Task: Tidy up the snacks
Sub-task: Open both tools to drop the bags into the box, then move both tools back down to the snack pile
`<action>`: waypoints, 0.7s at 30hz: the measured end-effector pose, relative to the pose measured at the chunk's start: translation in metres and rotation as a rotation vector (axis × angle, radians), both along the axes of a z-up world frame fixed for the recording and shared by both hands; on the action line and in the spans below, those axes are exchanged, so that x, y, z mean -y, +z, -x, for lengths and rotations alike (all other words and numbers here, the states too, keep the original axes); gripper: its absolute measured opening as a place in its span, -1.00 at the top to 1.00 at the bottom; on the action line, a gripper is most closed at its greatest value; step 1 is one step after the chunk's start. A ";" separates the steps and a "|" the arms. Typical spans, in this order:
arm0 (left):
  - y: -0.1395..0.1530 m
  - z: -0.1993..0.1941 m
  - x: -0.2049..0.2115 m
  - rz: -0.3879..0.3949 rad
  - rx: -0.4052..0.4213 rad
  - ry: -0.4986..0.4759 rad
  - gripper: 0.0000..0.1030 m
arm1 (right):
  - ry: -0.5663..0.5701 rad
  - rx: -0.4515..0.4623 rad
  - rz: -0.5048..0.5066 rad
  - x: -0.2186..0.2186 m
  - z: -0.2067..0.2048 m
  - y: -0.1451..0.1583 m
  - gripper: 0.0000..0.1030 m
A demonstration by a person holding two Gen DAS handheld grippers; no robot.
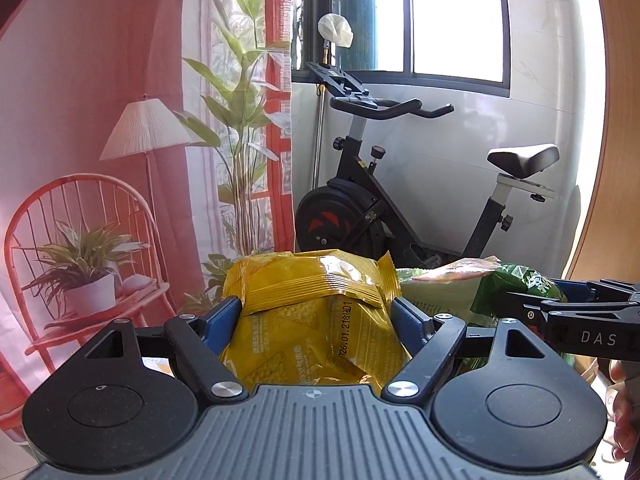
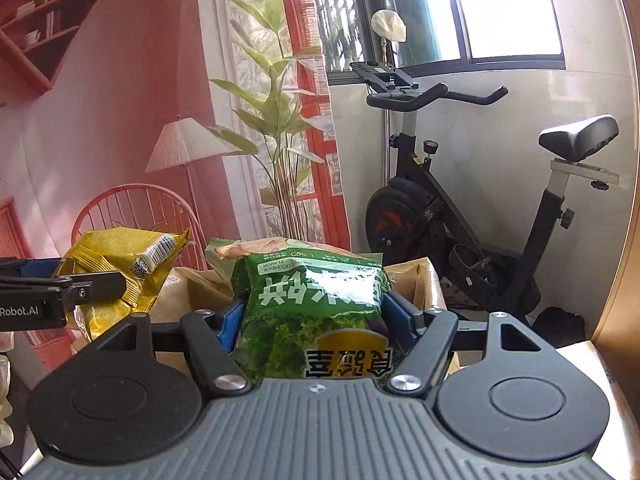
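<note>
The yellow snack bag (image 1: 320, 312) sits between the blue pads of my left gripper (image 1: 318, 312), which press into its crinkled sides; those jaws stand fairly wide only because the bag is bulky. The green chip bag (image 2: 312, 312) is pinched the same way in my right gripper (image 2: 314, 316), its print upside down toward the camera. Both bags are off any surface, carried side by side: from the left wrist I see the green bag (image 1: 508, 280) just to the right, from the right wrist the yellow one (image 2: 120, 264) just to the left.

Beyond the green bag lies a brown paper bag or box (image 2: 416, 276); I cannot tell which. An exercise bike (image 1: 400, 200) stands behind, under the window.

I judge this the carrying step with 2 snacks in hand. Next calls for lining each bag over its place, lowering, then letting the pads go without the slick film sliding or crushing.
</note>
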State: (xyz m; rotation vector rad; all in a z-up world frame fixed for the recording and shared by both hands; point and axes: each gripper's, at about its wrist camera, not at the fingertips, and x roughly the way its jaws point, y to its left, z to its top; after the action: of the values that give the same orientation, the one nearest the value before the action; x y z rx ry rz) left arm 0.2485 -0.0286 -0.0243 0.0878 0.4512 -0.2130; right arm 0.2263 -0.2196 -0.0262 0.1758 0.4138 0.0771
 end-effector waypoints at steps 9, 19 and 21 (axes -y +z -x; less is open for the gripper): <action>-0.007 -0.001 -0.009 0.026 -0.030 0.000 -0.63 | 0.033 0.007 -0.013 -0.002 0.000 0.003 -0.64; 0.002 0.071 -0.031 0.053 -0.034 -0.023 -0.63 | 0.124 0.025 0.009 -0.013 0.064 0.021 -0.64; -0.002 0.093 -0.038 0.062 -0.038 -0.027 -0.63 | 0.146 0.024 0.011 -0.015 0.084 0.020 -0.64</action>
State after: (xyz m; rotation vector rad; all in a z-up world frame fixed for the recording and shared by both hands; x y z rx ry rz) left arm 0.1557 0.0093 -0.0259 0.0292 0.4816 -0.2554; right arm 0.1427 -0.2048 -0.0065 0.1337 0.4023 0.2208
